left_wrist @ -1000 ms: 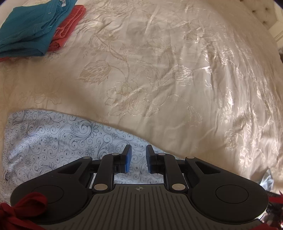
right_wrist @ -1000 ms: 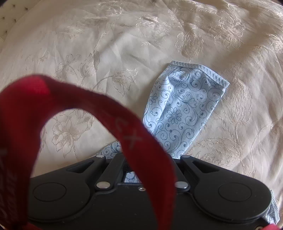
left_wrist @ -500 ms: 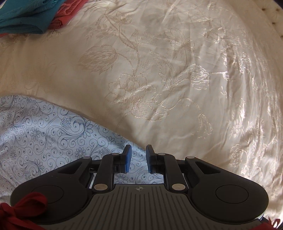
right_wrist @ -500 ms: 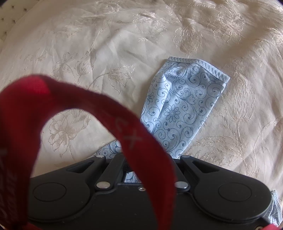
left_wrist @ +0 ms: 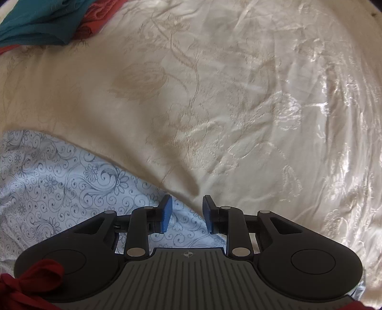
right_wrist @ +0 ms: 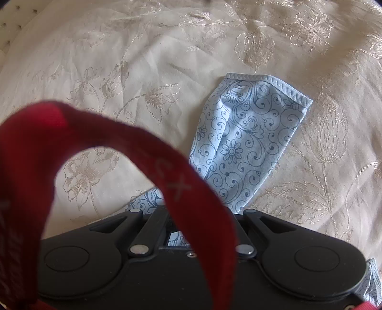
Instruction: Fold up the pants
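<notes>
Left wrist view: the left gripper point(left_wrist: 185, 213) points down at a cream bedspread point(left_wrist: 214, 107) woven with a shiny floral pattern. Its 2 blue pads point(left_wrist: 166, 213) stand apart and the jaws are opening. The slanted edge of the pale blue pants point(left_wrist: 59, 186), printed with dark swirls and small flowers, runs through the gap, but the pads do not press on the cloth. The pants lie flat on the bedspread and fill the lower left of the view, passing under the gripper body. At the upper left corner, well apart from the pants, a teal folded garment point(left_wrist: 40, 26) lies on top of a coral folded garment point(left_wrist: 98, 16). A dark red strap point(left_wrist: 31, 286) shows at the lower left of the gripper body.

Right wrist view: the right gripper point(right_wrist: 176, 229) is tilted steeply down over the same bedspread point(right_wrist: 119, 59). Its fingers are drawn together, clenched on the pants point(right_wrist: 246, 143); a bit of the printed cloth shows in the narrow slot between the finger links. From the gripper, 1 leg of the pants stretches away up and to the right, ending in a stitched hem point(right_wrist: 269, 88) that rests on the bedspread. A broad red strap point(right_wrist: 107, 147) arches close across the lens and hides the fingertips and part of the cloth.
</notes>
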A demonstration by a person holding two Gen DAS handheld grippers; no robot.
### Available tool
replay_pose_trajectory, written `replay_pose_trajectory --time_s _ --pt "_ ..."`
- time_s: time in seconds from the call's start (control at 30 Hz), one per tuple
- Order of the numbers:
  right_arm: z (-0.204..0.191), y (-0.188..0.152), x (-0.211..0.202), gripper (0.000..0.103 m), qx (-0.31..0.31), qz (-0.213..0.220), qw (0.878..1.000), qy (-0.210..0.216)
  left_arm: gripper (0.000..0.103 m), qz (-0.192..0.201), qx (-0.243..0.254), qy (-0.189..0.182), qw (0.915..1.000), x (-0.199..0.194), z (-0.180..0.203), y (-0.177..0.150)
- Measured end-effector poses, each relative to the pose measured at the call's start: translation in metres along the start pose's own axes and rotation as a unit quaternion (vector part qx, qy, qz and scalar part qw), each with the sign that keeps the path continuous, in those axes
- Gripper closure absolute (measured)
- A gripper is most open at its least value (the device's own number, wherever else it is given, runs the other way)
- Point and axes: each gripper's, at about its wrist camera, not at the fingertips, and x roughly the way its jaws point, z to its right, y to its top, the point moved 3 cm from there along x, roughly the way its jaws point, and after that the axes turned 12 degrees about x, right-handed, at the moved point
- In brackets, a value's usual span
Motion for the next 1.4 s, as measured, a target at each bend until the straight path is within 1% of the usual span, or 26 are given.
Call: replay_pose_trajectory --time_s 0.13,0.2,0.27,0.3,0.33,0.37,0.43,0.53,0.7,0.77,0.83,0.97,1.07,1.17,1.27,1.4 --pt "0.001 0.0 0.001 0.098 0.004 -0.001 1.0 0.003 0.076 -0.015 -0.008 0.0 0.9998 0.008 -0.001 -0.006" --pt "0.001 0.0 0.002 0.098 0.002 0.0 1.0 0.004 0.075 -0.022 -0.017 -0.006 0.9996 0.015 0.0 -0.006" --pt "0.001 0.0 0.003 0.098 0.0 0.0 1.0 0.005 0.075 -0.03 -0.014 -0.001 0.9995 0.023 0.002 -0.004" --pt "0.001 0.0 0.002 0.098 0.0 0.001 1.0 0.006 0.078 -0.028 -0.012 0.004 0.9995 0.025 0.003 -0.003" --pt "0.001 0.0 0.002 0.098 0.0 0.001 1.0 0.008 0.094 -0.019 -0.015 0.003 0.9997 0.023 0.003 -0.004" --pt "0.0 0.0 0.0 0.098 -0.001 0.002 1.0 0.011 0.102 -0.005 -0.013 -0.002 0.9999 0.019 0.004 -0.005" --pt "0.001 0.0 -0.005 0.098 -0.005 0.01 1.0 0.021 0.103 0.013 0.003 0.001 0.9999 0.006 0.007 -0.011" --pt "0.003 -0.001 -0.024 0.098 -0.009 0.027 0.999 0.035 0.103 0.06 0.041 0.005 0.9973 -0.028 0.012 -0.026" --pt "0.011 -0.01 -0.071 0.098 -0.028 0.06 0.997 0.052 0.103 0.115 0.078 -0.014 0.9902 -0.089 0.008 -0.061" --pt "0.017 -0.016 -0.091 0.098 -0.03 0.069 0.995 0.058 0.103 0.135 0.091 -0.019 0.9865 -0.11 0.006 -0.083" --pt "0.028 -0.026 -0.112 0.098 -0.032 0.077 0.995 0.063 0.102 0.149 0.096 -0.025 0.9839 -0.128 0.001 -0.103" --pt "0.054 -0.055 -0.141 0.098 -0.029 0.076 0.995 0.064 0.102 0.161 0.1 -0.027 0.9815 -0.145 -0.014 -0.143" --pt "0.074 -0.079 -0.149 0.098 -0.032 0.066 0.996 0.051 0.102 0.154 0.096 -0.027 0.983 -0.149 -0.028 -0.177" --pt "0.098 -0.107 -0.145 0.098 -0.029 0.048 0.998 0.029 0.102 0.128 0.089 -0.023 0.9875 -0.141 -0.046 -0.211" --pt "0.12 -0.136 -0.131 0.098 -0.031 0.025 0.999 0.0 0.102 0.092 0.083 -0.014 0.9922 -0.124 -0.06 -0.238" --pt "0.14 -0.159 -0.108 0.096 -0.039 -0.007 0.999 -0.024 0.102 0.055 0.101 0.004 0.9934 -0.092 -0.072 -0.269"
